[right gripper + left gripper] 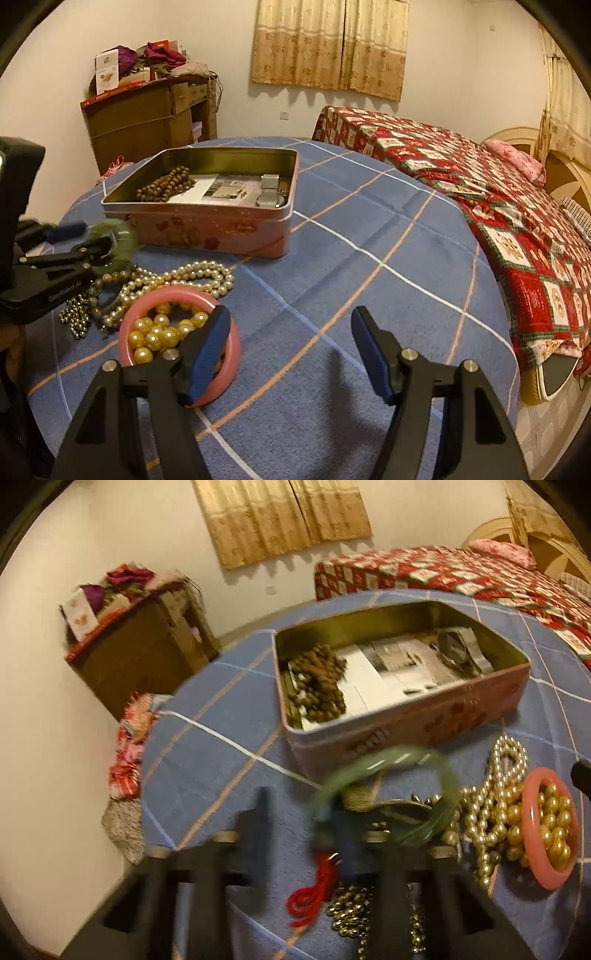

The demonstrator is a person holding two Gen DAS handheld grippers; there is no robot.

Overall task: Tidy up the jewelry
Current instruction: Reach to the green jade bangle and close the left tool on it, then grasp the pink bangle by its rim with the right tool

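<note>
Left gripper (107,245) pinching the green jade bangle (117,242), lifted just beside the pink tin (207,230); right gripper (291,350) spread wide, idle. Best carried level over the rim, lowered beside the wooden beads (166,186), then released gently

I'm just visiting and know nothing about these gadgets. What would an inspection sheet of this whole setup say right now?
Surface: blue checked cloth covering the table.
Job's things: open pink tin holding brown beads; pearl strands and a pink bangle ringing gold pearls on the cloth; green bangle.
Clutter: paper cards and a metal piece inside the tin; red cord by the jewelry pile.
Grippers: left gripper appears to grip the green bangle, though its own view is blurred; right gripper open, one finger over the pink bangle.
Cables: nothing seen.
Surroundings: bed with red quilt, curtains, cluttered wooden cabinet.
</note>
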